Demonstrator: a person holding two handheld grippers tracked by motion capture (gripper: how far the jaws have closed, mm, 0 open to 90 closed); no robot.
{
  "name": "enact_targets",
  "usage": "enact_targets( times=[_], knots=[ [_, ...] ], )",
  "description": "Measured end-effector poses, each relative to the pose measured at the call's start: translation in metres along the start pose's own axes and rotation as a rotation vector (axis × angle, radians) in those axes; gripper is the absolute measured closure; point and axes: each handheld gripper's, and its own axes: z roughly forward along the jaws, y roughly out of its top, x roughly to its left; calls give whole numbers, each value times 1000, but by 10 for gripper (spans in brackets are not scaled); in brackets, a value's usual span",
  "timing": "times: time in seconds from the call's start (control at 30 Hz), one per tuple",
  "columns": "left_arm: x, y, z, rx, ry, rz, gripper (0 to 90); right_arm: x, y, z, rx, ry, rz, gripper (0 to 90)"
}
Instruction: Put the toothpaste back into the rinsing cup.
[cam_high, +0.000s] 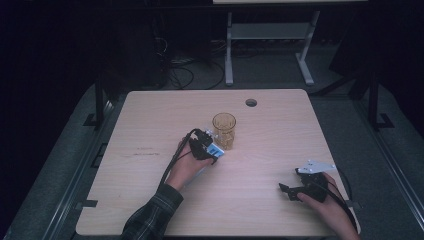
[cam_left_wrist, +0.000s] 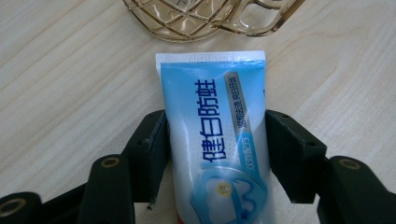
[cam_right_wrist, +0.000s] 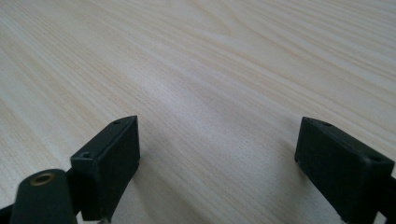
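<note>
The left tongs (cam_left_wrist: 216, 140) are closed on a toothpaste tube (cam_left_wrist: 215, 135), one jaw flat against each long side, gripping about midway along its length; the crimped flat end points away from the hand toward an amber glass cup (cam_left_wrist: 205, 16) just beyond it. In the high view the left tongs (cam_high: 207, 148) hold the tube (cam_high: 215, 150) low, right beside the foot of the cup (cam_high: 224, 130), and whether the two touch cannot be told. The work looks to be getting the tube into the cup, so the sound way is to lift first, tilt the tube upright above the rim, then lower it straight in; the tube is soft laminate and will buckle under a hard squeeze, so a moderate grip suits it. The cup is clear, honey-coloured, with a cut diamond pattern and a handle, light enough to slide or tip if knocked. The right tongs (cam_high: 292, 187) rest wide open and empty near the front right of the pale wood-grain table (cam_high: 150, 115), smooth and matte.
</note>
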Motion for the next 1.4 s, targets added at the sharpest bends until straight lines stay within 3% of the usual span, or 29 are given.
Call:
enact_targets(
  times=[0.43, 0.6, 0.8, 1.13, 1.2, 1.4],
  knots=[
    [-4, 7, -3, 76, 7, -22, 555, 0, 0, 0, 0, 0, -1, 133],
    [-1, 9, -7, 96, -26, -46, 656, 0, 0, 0, 0, 0, 0, 133],
    [5, 7, -9, 87, -67, -45, 718, 0, 0, 0, 0, 0, -1, 133],
    [9, 4, -12, 72, -100, -44, 722, 0, 0, 0, -1, 1, 1, 133],
    [10, 2, -15, 60, -120, -31, 722, 0, 0, 0, -1, 1, 1, 134],
    [13, -3, -22, 5, -147, -53, 725, 0, 0, 0, -1, 0, 1, 134]
  ],
)
